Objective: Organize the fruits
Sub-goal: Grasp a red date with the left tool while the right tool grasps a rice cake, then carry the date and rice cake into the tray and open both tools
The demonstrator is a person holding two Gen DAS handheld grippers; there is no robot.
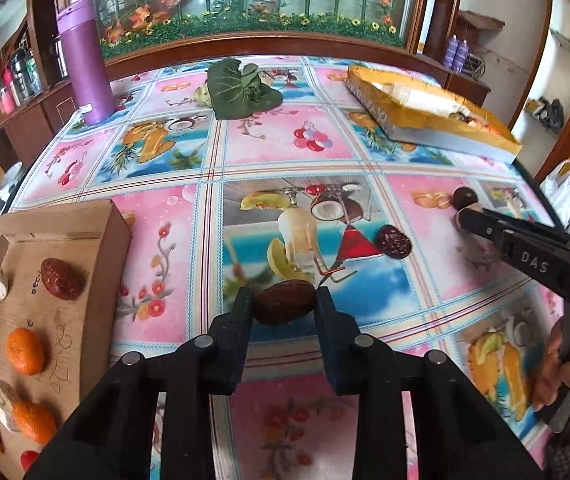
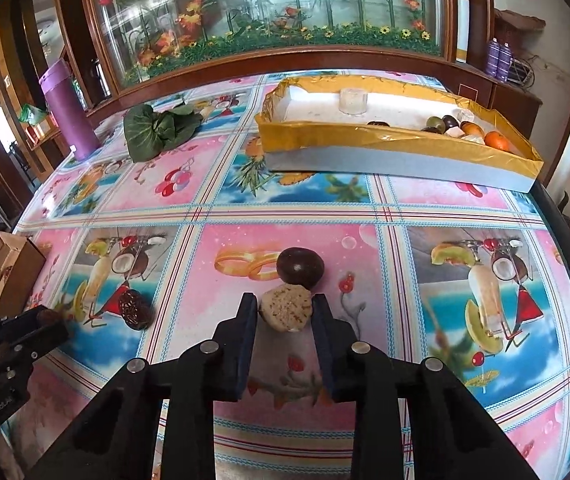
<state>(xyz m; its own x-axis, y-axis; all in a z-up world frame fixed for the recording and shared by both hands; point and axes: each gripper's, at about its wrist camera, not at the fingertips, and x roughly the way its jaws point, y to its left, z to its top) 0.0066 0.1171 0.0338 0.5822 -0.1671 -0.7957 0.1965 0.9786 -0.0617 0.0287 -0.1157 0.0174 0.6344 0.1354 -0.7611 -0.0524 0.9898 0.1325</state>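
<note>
Each view is taken from close above the counter, angled steeply down along its own gripper's fingers toward the mirrored cabinet. The patterned middle of the counter, the purple flask and the yellow-lined box are shared.

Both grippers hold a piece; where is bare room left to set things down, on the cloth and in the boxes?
Bare cloth runs between the green leaves, the yellow-rimmed box and the loose dates. That box's left half is bare except one pale block. The cardboard tray is crowded along its left edge; its right side is freer.
</note>
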